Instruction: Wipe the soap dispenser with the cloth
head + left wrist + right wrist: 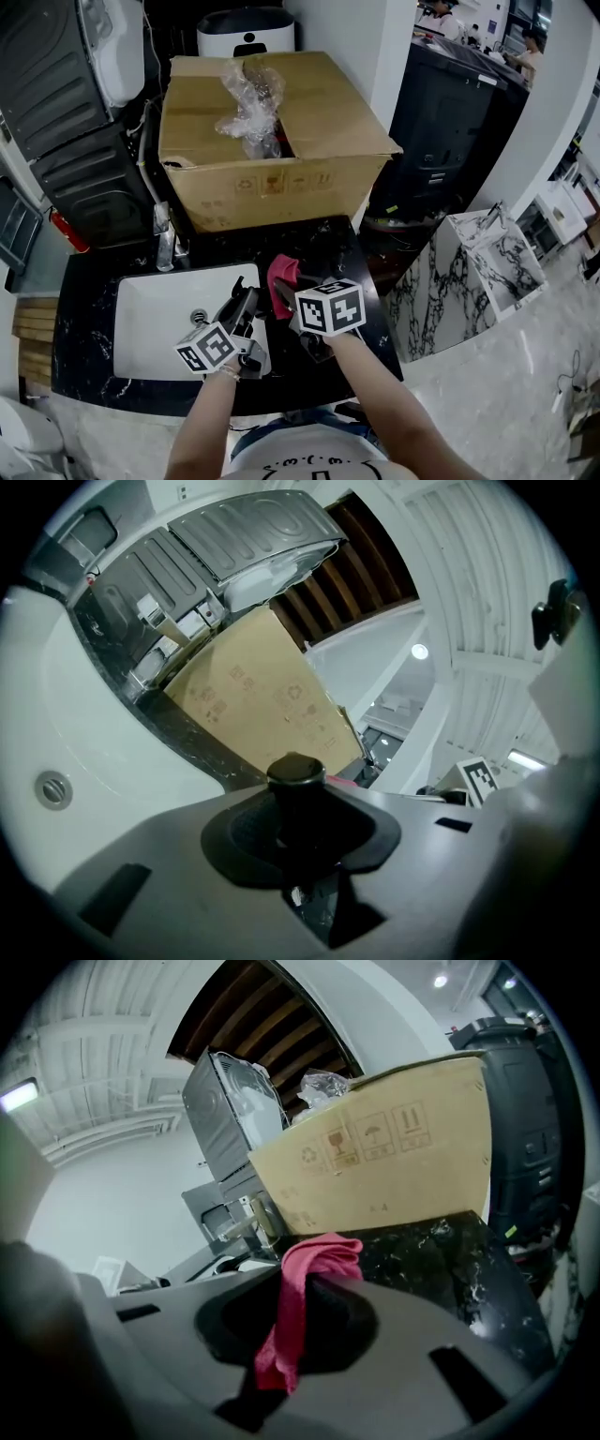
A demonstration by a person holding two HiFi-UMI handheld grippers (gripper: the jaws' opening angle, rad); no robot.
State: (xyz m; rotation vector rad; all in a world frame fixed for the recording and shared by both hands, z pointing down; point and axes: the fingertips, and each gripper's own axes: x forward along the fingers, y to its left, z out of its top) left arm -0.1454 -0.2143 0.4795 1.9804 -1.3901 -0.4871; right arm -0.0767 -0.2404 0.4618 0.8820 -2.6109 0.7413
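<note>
Over the right rim of the sink [141, 286], I report my left tool [300, 834] clamped on the soap dispenser [296, 772], evidently to steady it, while my right tool [291, 1321], just beside, pinches the pink cloth [314, 1255] by a fold, leaving its bunched end free for wiping.

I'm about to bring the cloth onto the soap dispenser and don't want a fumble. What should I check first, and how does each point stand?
1. Cloth clamped in the right gripper jaws: ok.
2. Soap dispenser held between the left gripper jaws: ok.
3. Cloth bunched beyond the jaws, free for wiping: ok.
4. Cloth touching the dispenser: not ok, they are apart.
5. Where the dispenser body needs wiping: cannot tell, only its black top shows.
</note>
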